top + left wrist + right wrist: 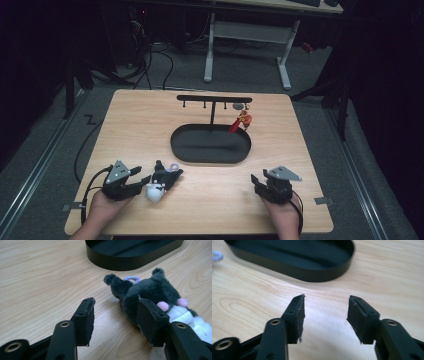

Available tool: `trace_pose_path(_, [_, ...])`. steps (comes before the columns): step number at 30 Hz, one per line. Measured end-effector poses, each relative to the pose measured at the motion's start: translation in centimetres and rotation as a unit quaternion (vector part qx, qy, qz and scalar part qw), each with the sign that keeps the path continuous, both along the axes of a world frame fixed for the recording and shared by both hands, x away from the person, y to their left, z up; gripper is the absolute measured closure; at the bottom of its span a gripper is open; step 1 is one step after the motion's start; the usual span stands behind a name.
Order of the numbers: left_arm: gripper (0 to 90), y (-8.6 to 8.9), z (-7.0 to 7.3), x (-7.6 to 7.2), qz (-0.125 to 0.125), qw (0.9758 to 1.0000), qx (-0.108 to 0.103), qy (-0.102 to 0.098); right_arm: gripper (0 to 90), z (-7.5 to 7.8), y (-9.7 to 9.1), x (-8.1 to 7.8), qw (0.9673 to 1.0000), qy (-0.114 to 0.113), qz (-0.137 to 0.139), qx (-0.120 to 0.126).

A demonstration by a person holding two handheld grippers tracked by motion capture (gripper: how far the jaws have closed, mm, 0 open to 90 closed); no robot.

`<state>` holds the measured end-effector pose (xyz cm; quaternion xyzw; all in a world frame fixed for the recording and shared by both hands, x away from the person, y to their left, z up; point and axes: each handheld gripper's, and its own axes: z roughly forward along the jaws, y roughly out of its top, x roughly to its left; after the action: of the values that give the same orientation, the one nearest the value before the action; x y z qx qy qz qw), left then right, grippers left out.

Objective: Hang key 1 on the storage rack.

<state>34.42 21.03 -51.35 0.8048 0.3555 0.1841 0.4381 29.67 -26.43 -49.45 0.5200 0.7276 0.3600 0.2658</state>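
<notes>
Plush toy: dark grey and white, pink spots, lilac loop; lay near the bench's front edge, left of centre. Left gripper jaws apart, one pad touching it. Right gripper spread, empty.

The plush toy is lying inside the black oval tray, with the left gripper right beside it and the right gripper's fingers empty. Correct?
Not quite. The plush toy lies on the bare table, in front of the black oval tray, not inside it; the high view shows this. The left gripper is right beside it, and the right gripper has empty fingers.
</notes>
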Motion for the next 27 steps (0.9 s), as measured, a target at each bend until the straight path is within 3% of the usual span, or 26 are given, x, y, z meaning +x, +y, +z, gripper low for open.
trace_pose_path(1, [50.2,0.0,0.0,0.0,0.000,1.0000,0.000,0.000,52.4,0.0,0.0,0.0,1.0000,0.000,0.000,0.000])
trace_pose_path(3, [55.1,0.1,0.1,0.1,0.006,1.0000,-0.003,-0.001,52.8,-0.3,-0.3,-1.3,0.9997,-0.002,-0.004,0.024])
trace_pose_path(4, [62.3,0.1,0.1,0.1,0.006,1.0000,-0.003,-0.001,52.8,-0.3,-0.3,-1.3,0.9997,-0.002,-0.004,0.024])
trace_pose_path(5, [62.3,0.1,0.2,0.1,0.001,1.0000,0.001,-0.001,53.3,-0.1,-0.2,-1.7,0.9997,-0.016,-0.006,0.015])
trace_pose_path(6, [71.9,0.2,0.2,0.1,0.002,1.0000,0.006,-0.004,53.2,-0.1,-0.1,-1.8,0.9996,-0.020,-0.007,0.018])
trace_pose_path(8, [81.0,0.3,0.2,0.2,0.010,0.9999,0.011,0.002,52.2,-0.2,0.3,-1.5,0.9996,-0.015,-0.002,0.025])
trace_pose_path(9, [86.1,0.3,0.0,0.3,0.014,0.9996,0.022,0.009,50.3,-0.4,1.0,-1.3,0.9999,-0.015,-0.001,0.004])
trace_pose_path(10, [87.9,0.3,0.0,0.3,0.014,0.9996,0.022,0.009,50.3,-0.4,1.0,-1.3,0.9999,-0.015,-0.001,0.004])
trace_pose_path(12, [89.4,0.2,-0.4,0.2,0.010,0.9989,0.041,0.021,49.8,-0.7,1.8,-1.1,0.9998,-0.008,0.012,-0.013])
trace_pose_path(18, [89.5,-1.1,-0.6,-0.6,-0.014,0.9980,0.054,0.030,48.4,-0.9,2.4,-1.1,0.9997,0.001,0.017,-0.017])
trace_pose_path(20, [87.6,-2.2,-0.5,-1.2,-0.035,0.9966,0.072,0.020,48.2,-1.0,2.4,-1.0,0.9997,0.001,0.019,-0.015])
trace_pose_path(24, [87.3,-4.0,-0.2,-1.7,-0.056,0.9958,0.069,0.018,48.0,-1.1,2.4,-1.0,0.9996,0.006,0.022,-0.016])
trace_pose_path(27, [86.7,-5.9,0.0,-2.1,-0.078,0.9938,0.078,0.011,48.1,-1.2,2.3,-0.9,0.9996,0.009,0.021,-0.014])
